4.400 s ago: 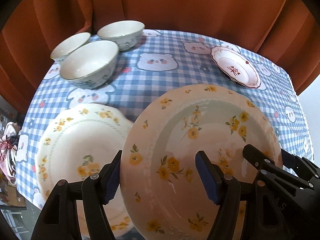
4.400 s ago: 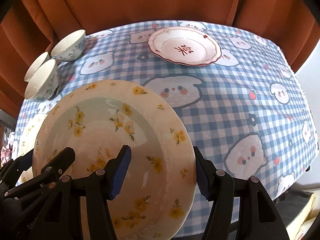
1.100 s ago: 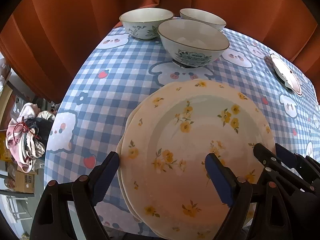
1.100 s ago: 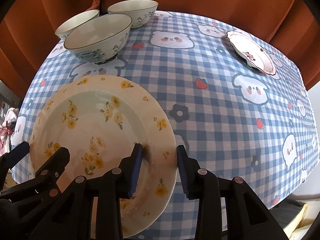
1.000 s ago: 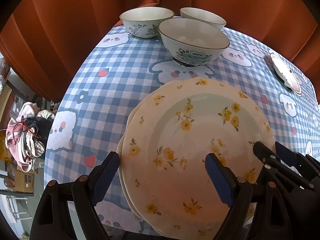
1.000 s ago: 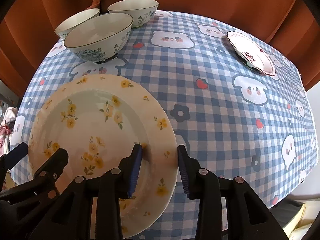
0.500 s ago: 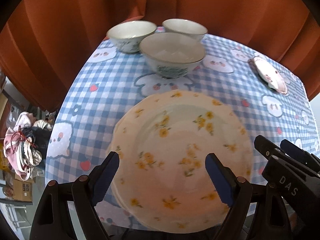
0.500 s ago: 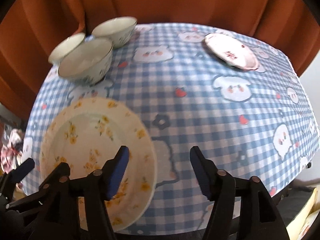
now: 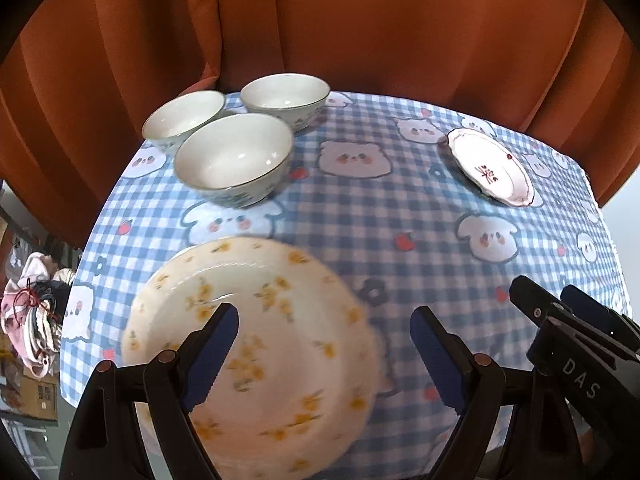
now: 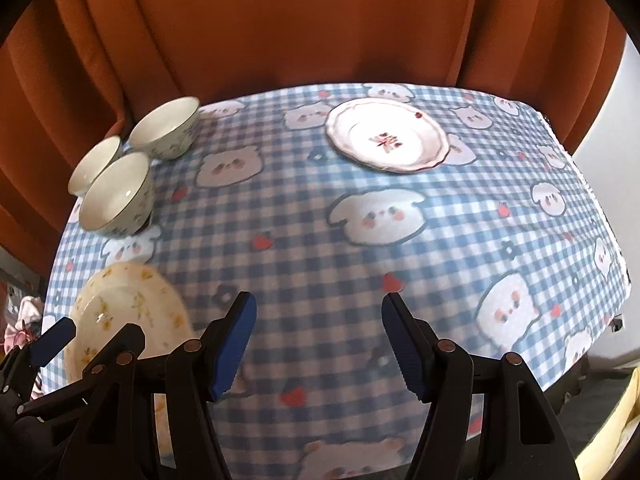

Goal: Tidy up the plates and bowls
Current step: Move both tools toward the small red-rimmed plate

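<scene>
Here, both the left gripper point(image 9: 324, 350) and right gripper point(image 10: 316, 340) hang wide open, empty, above the yellow-flowered plate point(image 9: 256, 344), seemingly stacked; red-marked plate point(image 10: 386, 140) sits well apart.

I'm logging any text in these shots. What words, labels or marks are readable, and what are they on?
"DAS": white letters on the black body of the right gripper, seen in the left wrist view.
Red mark at the middle of the small plate: looks like a character or motif, too blurred to read.
Bowls and floral plate: patterns only, no text.
</scene>
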The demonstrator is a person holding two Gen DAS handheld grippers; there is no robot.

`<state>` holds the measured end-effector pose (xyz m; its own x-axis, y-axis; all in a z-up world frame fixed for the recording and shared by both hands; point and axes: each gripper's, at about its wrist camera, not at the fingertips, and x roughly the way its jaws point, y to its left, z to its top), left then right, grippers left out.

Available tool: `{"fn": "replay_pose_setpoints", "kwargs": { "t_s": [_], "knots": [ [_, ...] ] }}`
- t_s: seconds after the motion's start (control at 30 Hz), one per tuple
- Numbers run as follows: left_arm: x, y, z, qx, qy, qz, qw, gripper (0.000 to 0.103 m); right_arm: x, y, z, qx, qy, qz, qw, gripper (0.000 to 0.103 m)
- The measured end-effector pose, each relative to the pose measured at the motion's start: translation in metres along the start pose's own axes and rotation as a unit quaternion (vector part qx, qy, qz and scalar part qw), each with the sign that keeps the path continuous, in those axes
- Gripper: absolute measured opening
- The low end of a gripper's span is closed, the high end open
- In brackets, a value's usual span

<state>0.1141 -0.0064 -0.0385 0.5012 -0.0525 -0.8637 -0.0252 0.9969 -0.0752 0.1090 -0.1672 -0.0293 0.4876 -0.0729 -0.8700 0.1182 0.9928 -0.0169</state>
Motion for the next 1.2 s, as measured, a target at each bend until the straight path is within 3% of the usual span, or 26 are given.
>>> {"fn": "replay_pose_setpoints", "kwargs": {
  "t_s": [0.7,1.2],
  "knots": [
    [0.046,-0.142,0.064,-0.022,-0.029,0.045,0.9983,0.087,0.055,-0.147,0.099,-0.006,-0.009,0.067,0.998,0.069],
    [0.117,-0.193,0.125,-0.029,-0.027,0.057,0.9976,0.080,0.121,-0.192,0.170,-0.013,-0.014,0.066,0.998,0.069]
  ]
}}
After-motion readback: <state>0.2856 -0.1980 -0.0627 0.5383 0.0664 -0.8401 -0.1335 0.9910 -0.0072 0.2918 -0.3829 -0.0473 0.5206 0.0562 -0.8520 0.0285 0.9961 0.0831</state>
